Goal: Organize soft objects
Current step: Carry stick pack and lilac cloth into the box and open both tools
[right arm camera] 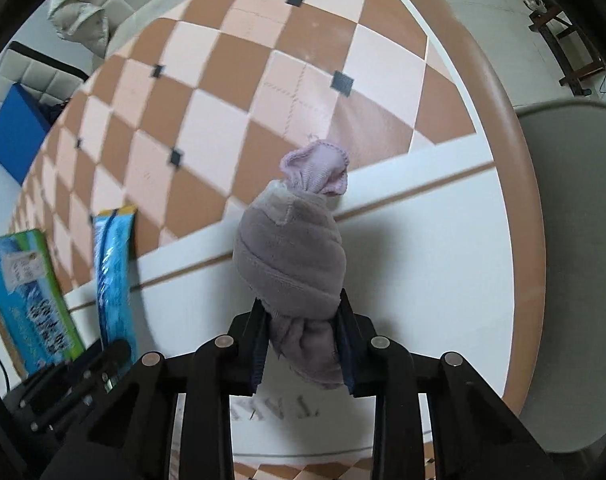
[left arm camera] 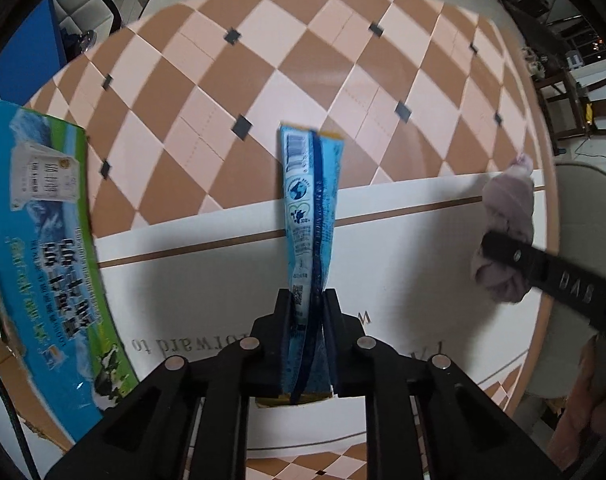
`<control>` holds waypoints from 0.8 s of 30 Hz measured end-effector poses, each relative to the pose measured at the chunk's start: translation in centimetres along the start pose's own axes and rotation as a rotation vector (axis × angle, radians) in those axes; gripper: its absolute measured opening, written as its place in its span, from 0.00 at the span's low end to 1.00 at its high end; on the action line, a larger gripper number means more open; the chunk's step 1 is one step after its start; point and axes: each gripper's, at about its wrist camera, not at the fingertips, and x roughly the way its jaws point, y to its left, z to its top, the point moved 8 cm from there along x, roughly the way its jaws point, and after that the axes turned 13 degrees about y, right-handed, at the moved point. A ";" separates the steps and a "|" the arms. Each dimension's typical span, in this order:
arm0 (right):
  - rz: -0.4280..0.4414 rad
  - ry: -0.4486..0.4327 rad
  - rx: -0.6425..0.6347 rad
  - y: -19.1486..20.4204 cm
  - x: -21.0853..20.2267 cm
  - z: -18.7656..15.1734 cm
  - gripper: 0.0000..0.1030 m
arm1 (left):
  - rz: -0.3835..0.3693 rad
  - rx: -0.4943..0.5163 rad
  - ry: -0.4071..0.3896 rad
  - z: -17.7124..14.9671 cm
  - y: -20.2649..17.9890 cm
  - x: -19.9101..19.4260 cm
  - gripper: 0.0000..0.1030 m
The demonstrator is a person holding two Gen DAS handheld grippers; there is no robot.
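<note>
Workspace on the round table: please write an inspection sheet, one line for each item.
Surface: round table with brown and pink checked top, white printed board laid over its near part.
Job's things: flat blue plastic packet; rolled lilac-grey sock bundle.
Clutter: blue and green printed carton at the left.
Grippers: left gripper shut on the packet; right gripper shut on the sock bundle.
Cables: thin dark cable on the floor.
Surroundings: beige chair seat, blue box, padded white jacket.
</note>
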 end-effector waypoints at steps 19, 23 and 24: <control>0.071 -0.111 -0.116 9.3 -4.4 -11.0 0.30 | -0.090 0.085 -0.001 -5.2 7.1 -4.0 0.15; 0.067 -0.113 -0.096 8.9 -3.8 -11.3 0.31 | -0.017 0.169 0.155 -5.5 5.6 -0.7 0.27; 0.070 -0.115 -0.089 8.6 -3.7 -11.5 0.31 | -0.007 0.173 0.174 -5.8 5.5 -0.2 0.29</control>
